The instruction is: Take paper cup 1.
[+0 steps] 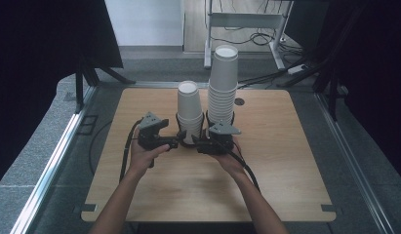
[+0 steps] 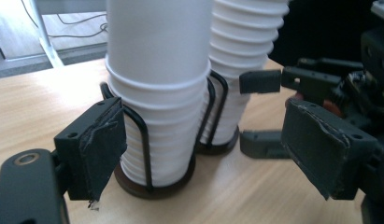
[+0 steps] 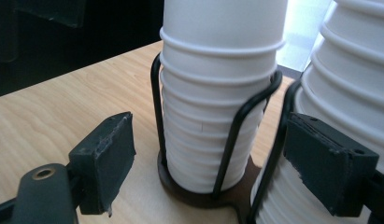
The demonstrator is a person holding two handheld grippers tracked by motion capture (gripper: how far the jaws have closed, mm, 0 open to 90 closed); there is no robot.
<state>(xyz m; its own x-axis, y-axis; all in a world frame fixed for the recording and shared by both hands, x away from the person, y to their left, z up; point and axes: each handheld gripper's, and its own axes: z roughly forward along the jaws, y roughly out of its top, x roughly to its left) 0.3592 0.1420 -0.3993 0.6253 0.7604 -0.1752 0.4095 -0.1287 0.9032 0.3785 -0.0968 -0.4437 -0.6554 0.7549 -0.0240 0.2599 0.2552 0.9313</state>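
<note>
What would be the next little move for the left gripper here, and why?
Probably lift the left gripper toward the top cup of the shorter stack, then close. Its jaws stand open, low beside the wire holder, whose bars would block a grip there.

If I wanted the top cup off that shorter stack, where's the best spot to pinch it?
Probably the top cup of the shorter stack is best pinched across its bare wall just above its rolled rim, coming in level from the person's side. It stands upside down, clear of the black wire holder that cages the lower cups, and the taller stack crowds its right.
</note>
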